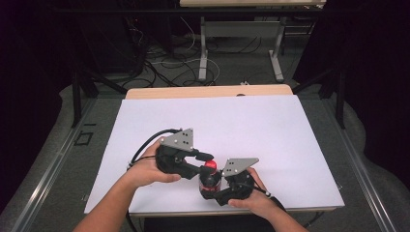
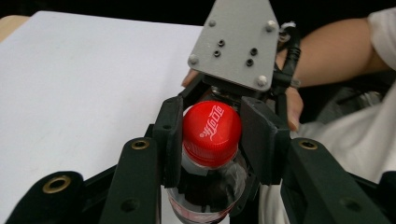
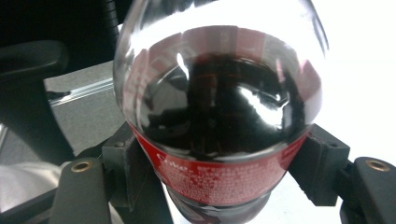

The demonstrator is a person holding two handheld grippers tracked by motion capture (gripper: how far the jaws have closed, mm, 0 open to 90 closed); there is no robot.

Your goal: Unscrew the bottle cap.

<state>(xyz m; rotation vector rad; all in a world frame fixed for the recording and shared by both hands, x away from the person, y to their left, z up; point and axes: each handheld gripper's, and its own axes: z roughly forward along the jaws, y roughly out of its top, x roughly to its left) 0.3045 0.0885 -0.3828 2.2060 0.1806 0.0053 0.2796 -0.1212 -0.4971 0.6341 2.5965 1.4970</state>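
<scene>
— Two black hand-held grippers are seen at the near edge of the white-covered table (image 1: pixel 270 121). What is held between them?

— One small clear plastic cola bottle (image 1: pixel 210 181) with a red label is kept upright just inside that near edge. Its body is clamped by the right gripper (image 1: pixel 223 189), the pads being pressed against the label band.

— And the red screw cap (image 2: pixel 211 132)?

— It is gripped from both sides by the left gripper (image 1: pixel 205 163), whose jaws are closed on it. The grey three-cornered plate (image 2: pixel 238 42) of the right gripper is seen just beyond the cap.

— What is found farther off?

— Bare white tabletop, then tangled cables (image 1: pixel 169 63) on the floor.
</scene>
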